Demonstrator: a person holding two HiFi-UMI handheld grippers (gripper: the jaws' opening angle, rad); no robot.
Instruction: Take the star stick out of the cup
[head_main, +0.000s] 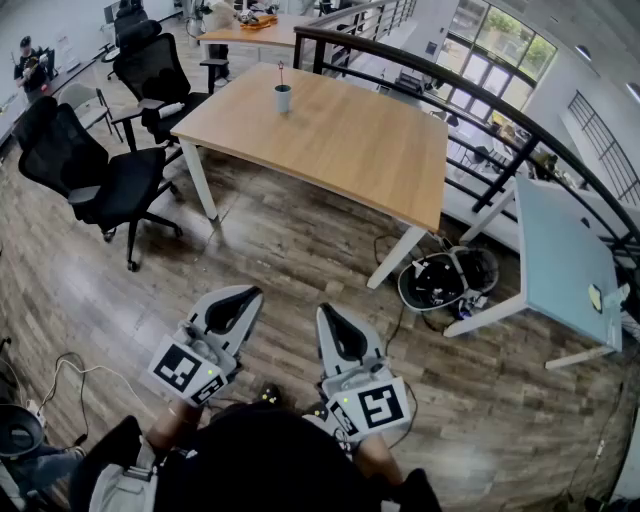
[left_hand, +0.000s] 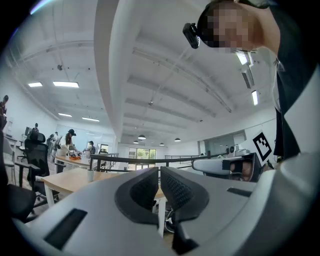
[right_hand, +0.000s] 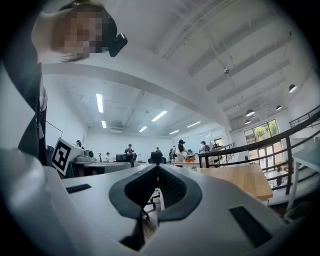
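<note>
A grey cup (head_main: 283, 98) stands on the far part of a wooden table (head_main: 340, 140), with a thin stick (head_main: 281, 71) rising from it. The cup (left_hand: 90, 175) also shows small at the left of the left gripper view. Both grippers are held low near the person's body, far from the table. My left gripper (head_main: 243, 296) is shut with nothing in it, its jaws (left_hand: 158, 172) meeting at the tips. My right gripper (head_main: 328, 314) is shut and empty too, its tips (right_hand: 157, 169) touching.
Black office chairs (head_main: 95, 170) stand left of the table. A dark curved railing (head_main: 480, 100) runs behind it. A pale blue table (head_main: 560, 260) is at the right, with a basket of cables (head_main: 440, 282) on the wood floor. People stand at a distant table (right_hand: 187, 159).
</note>
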